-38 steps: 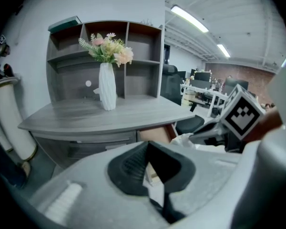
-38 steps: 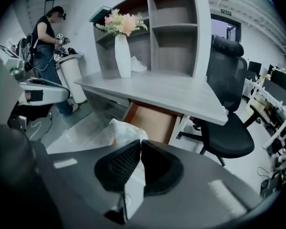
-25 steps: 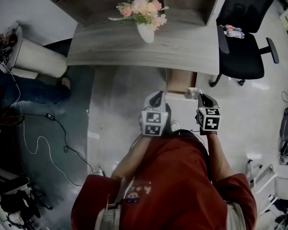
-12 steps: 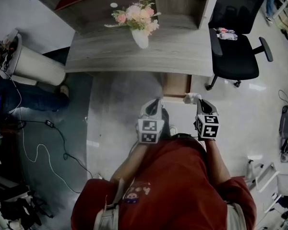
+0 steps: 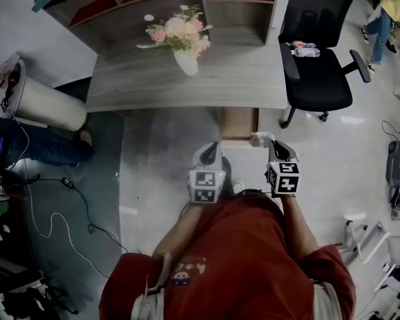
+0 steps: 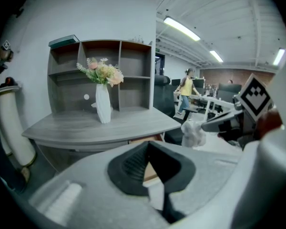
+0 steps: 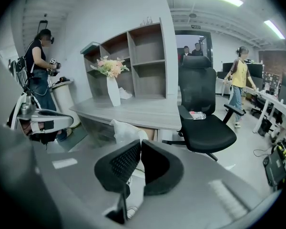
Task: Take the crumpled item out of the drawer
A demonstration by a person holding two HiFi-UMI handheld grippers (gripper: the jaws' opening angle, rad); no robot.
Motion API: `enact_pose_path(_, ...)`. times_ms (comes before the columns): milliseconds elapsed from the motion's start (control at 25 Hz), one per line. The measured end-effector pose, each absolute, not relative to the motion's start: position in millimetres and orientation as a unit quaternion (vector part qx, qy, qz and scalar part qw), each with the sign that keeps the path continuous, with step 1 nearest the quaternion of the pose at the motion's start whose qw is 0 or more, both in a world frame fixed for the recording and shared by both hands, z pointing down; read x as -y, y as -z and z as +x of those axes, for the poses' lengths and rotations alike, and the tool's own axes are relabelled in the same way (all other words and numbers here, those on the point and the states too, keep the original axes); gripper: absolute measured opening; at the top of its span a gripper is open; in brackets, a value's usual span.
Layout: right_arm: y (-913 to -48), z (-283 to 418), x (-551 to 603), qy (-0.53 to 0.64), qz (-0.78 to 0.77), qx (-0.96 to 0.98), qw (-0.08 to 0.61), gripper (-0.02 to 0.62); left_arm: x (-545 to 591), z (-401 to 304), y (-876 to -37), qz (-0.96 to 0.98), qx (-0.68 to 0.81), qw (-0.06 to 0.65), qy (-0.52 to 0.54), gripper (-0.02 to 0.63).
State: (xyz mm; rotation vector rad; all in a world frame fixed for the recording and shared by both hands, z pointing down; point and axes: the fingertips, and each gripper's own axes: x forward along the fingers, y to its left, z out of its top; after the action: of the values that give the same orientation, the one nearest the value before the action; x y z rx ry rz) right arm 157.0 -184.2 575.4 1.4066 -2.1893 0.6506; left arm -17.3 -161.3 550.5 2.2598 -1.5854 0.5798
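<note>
Just in front of the open drawer (image 5: 239, 122), the crumpled white wad (image 5: 261, 139) looked bunched and creased; right gripper (image 5: 269, 144) had its jaws nearly together, pinching it.

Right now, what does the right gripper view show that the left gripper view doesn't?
Only the right gripper view: a standing person at the left, the left gripper, and a bottle on the chair. Only the left gripper view: the right gripper from the side, with its marker cube. Both: the crumpled item in the right gripper's shut jaws, the desk, the vase of flowers, the shelves and a person in yellow.
</note>
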Motion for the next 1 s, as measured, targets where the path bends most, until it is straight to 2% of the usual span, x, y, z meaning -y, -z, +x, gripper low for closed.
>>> enact_pose_path(1000, -570.4, 148.9, 191.3, -0.233, 0.506, 0.798, 0.23, 0.006, 167.2, -18.6, -549.4, 0.794, 0.551, 0.16, -0.203, -0.003)
